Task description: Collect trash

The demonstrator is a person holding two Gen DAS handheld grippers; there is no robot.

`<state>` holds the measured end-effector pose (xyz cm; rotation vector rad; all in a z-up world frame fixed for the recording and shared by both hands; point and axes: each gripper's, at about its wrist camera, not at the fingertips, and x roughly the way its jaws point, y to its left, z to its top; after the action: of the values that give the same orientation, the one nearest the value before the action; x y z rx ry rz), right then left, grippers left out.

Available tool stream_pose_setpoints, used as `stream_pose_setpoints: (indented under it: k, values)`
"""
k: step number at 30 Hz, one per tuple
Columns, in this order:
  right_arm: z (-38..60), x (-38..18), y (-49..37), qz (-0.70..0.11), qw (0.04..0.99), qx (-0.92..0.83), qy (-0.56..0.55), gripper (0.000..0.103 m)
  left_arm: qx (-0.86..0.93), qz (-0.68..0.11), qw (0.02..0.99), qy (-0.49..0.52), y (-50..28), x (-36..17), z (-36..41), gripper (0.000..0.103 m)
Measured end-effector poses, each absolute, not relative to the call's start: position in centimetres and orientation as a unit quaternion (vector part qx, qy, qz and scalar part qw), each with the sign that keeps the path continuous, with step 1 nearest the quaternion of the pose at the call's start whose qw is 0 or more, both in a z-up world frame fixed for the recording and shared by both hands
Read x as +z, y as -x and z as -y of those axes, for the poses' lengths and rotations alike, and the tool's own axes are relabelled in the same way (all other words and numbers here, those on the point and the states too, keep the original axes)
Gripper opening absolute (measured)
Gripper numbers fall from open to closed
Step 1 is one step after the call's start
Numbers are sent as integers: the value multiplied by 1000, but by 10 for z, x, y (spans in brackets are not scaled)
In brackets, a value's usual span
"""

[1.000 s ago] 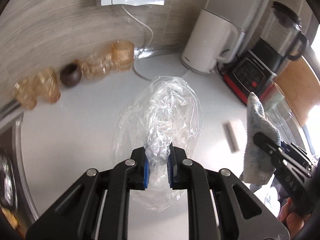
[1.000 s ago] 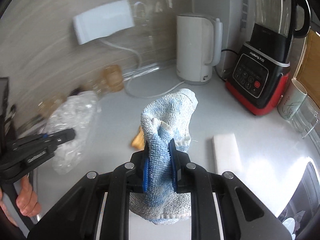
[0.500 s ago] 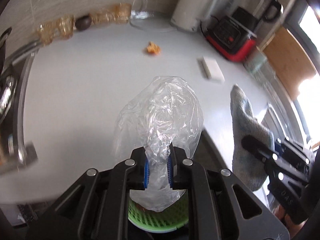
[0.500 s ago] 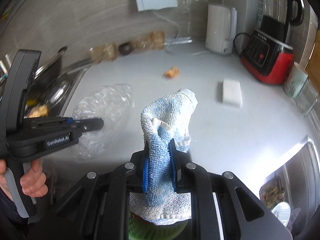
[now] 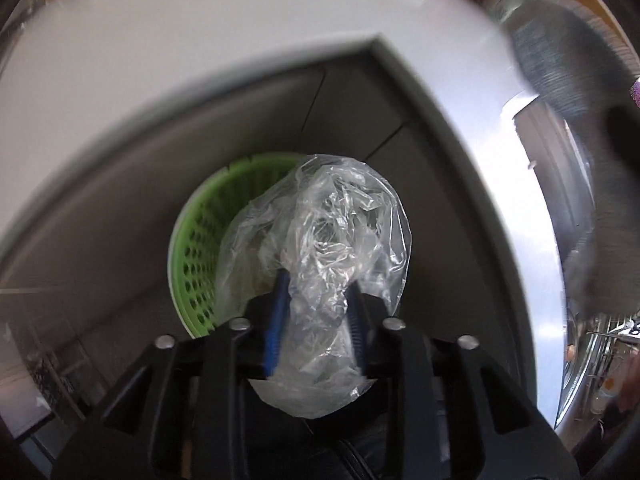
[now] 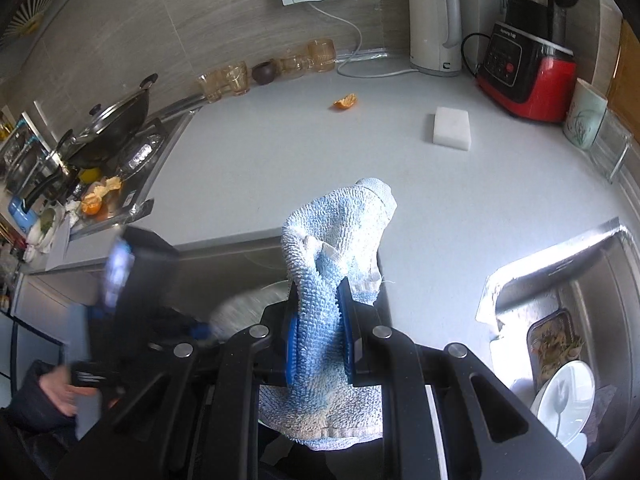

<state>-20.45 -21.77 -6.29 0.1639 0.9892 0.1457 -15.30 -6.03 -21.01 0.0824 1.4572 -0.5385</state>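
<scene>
Plastic bag [image 5: 320,264], crumpled and clear, stands lengthwise along the left gripper [image 5: 316,320], its neck down between the blue pads [image 5: 276,320] and its puffed body reaching forward past the fingertips. The jaws have just been opening; the bag is still between them, and the pads no longer seem to press it. Just beyond and below, partly covered by the bag, sits a green basket [image 5: 200,248] on the floor, beside the grey cabinet under the counter edge [image 5: 240,68]. The right gripper [image 6: 318,332] is clamped narrow on a blue-white rag [image 6: 332,248], which rises upright between the pads and hangs out behind them. Left of it, blurred, a hand [image 6: 56,392] carries the other gripper. Farther out on the counter lie a white sponge [image 6: 452,130] and an orange peel [image 6: 346,101], well apart. A kettle [image 6: 434,24] and a red blender [image 6: 524,72] stand at the wall.
</scene>
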Motion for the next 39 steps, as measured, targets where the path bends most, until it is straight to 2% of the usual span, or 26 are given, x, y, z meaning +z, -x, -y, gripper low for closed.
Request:
stream_pose_setpoints:
  k: [2,9,12,17,19,24,26,27,31,36,39]
  values:
    - [220,-63,208,-473,874,69,-81,18,-236,-666,707,-42,153,-221,62,47]
    - [226,-67,215,-474,873,70,-89,18,-215,-678,702,-33,149,-231,58,58]
    - [223,-69,215,-477,872,77,-85,18,-197,-645,737,-47,154,-206,49,60]
    - [207,-80,214,-485,865,103,-76,18,-134,-571,808,-55,156,-142,20,79]
    - [198,-90,211,-493,859,115,-72,18,-113,-547,828,-50,153,-118,11,83]
    - [178,-117,203,-517,843,134,-63,18,-75,-513,854,-30,148,-84,-21,85]
    - [170,-129,200,-526,837,137,-55,22,-68,-509,858,-22,147,-78,-29,85]
    - [167,-134,198,-533,834,138,-50,26,-65,-509,858,-19,143,-77,-30,85]
    - [155,-145,192,-543,830,128,-21,69,-59,-513,856,-15,136,-82,-34,85]
    - [152,-136,182,-538,835,113,-11,92,-71,-518,852,-20,124,-90,-33,88]
    - [155,-128,172,-533,840,99,-14,97,-81,-519,850,-27,111,-90,-29,89]
